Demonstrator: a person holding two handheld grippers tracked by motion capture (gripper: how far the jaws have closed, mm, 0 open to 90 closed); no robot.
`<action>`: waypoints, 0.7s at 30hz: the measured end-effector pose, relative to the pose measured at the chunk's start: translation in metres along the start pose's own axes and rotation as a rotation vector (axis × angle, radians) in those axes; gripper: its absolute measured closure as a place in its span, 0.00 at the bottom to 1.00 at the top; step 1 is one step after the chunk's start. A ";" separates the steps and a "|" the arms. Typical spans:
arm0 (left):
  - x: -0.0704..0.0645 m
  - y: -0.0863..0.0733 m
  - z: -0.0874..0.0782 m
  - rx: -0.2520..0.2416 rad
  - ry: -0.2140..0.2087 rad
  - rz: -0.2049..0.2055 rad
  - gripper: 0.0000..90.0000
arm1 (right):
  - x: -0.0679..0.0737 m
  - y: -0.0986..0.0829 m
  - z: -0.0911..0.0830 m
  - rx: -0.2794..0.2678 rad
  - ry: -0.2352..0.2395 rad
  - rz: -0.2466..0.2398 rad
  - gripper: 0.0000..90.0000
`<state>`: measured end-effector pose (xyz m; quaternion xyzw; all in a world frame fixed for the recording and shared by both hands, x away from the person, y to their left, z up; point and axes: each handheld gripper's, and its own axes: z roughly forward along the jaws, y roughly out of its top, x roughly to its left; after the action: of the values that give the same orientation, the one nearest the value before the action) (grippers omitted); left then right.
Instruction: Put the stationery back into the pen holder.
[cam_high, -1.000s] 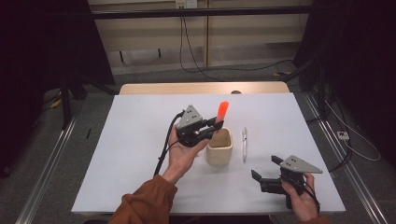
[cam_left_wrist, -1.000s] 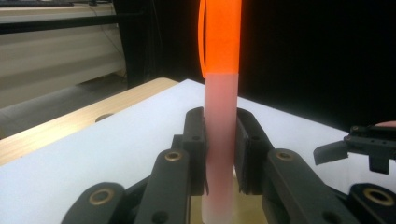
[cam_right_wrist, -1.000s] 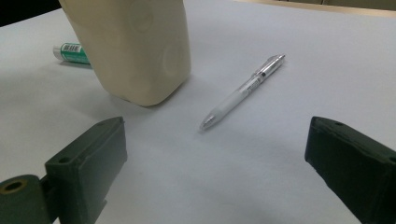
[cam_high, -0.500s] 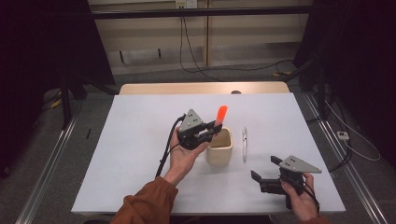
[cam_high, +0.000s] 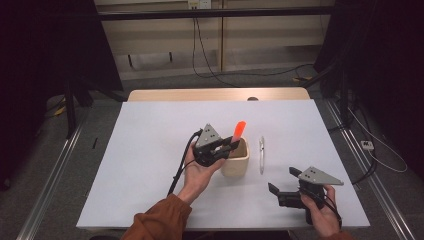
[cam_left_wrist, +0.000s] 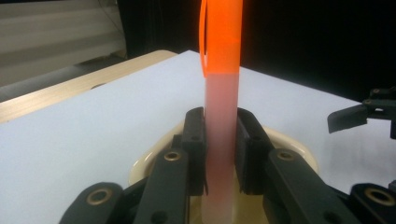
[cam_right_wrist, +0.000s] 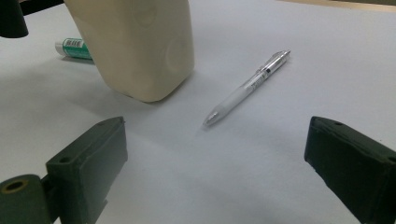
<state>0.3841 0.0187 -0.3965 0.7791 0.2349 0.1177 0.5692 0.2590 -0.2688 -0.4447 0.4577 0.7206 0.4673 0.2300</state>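
Clamped between the jaws of the left gripper (cam_left_wrist: 219, 154), one orange-capped marker (cam_left_wrist: 220, 116) is held upright, its lower end inside the one cream cup (cam_high: 236, 159) directly beneath the jaws. The right gripper (cam_right_wrist: 219, 163) is held spread wide with nothing between its jaws. One clear pen (cam_right_wrist: 247, 87) is seen lying ahead of it, and one green-labelled tube (cam_right_wrist: 74, 48) behind the cup.

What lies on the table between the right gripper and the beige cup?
In the right gripper view, a clear pen lies on bare white table between the open right gripper and the beige cup, apart from both.
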 end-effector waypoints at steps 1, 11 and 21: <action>-0.001 0.000 0.001 0.005 0.002 0.006 0.85 | 0.000 0.000 0.000 0.001 0.001 0.001 0.07; 0.001 0.002 -0.002 -0.008 -0.022 0.010 0.69 | 0.000 0.000 0.000 0.006 0.003 -0.002 0.07; 0.007 0.012 -0.016 0.005 0.016 -0.008 0.32 | 0.000 0.000 0.000 0.014 0.004 -0.008 0.07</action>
<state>0.3855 0.0329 -0.3808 0.7787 0.2429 0.1210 0.5656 0.2597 -0.2688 -0.4446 0.4556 0.7261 0.4622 0.2271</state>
